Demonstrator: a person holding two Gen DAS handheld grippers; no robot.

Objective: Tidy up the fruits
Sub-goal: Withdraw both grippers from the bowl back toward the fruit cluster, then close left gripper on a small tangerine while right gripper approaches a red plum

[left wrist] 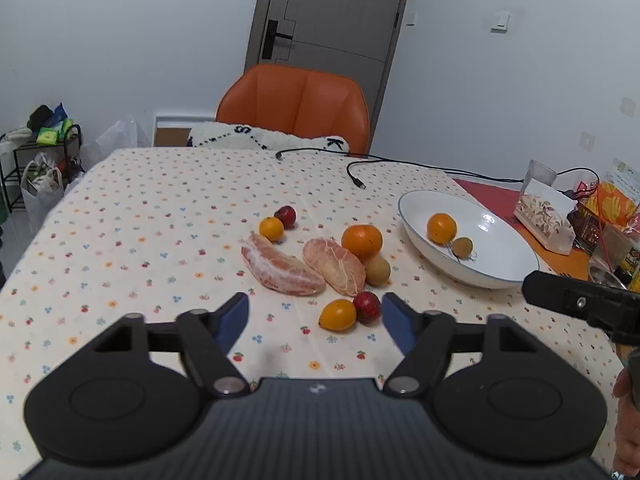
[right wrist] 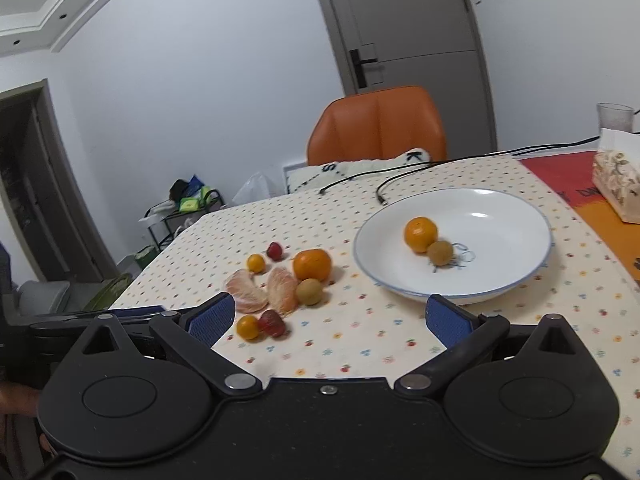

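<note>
The white blue-rimmed ceramic plate (right wrist: pixel 516 276) holds one orange and one small brown fruit; the rest lie loose on the dotted tablecloth (left wrist: pixel 140 220). Both the left gripper (left wrist: pixel 315 312) and right gripper (right wrist: pixel 328 318) hover with jaws apart and empty. The next move is probably closing on the near red strawberry (left wrist: pixel 367 306), gently.

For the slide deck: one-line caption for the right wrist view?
Open right gripper above a dotted tablecloth; white plate holds an orange and a brown fruit.

An orange chair (left wrist: pixel 294 106) stands at the far side of the table, a white cushion with dark letters (left wrist: pixel 268 138) on its seat, before a grey door (left wrist: pixel 336 12). Two black cables (left wrist: pixel 400 160) trail over the flowered tablecloth (left wrist: pixel 140 220). A patterned tissue box (left wrist: pixel 544 224) sits beside a clear glass (left wrist: pixel 540 174), and a cluttered black rack (left wrist: pixel 40 152) stands against the wall.
</note>
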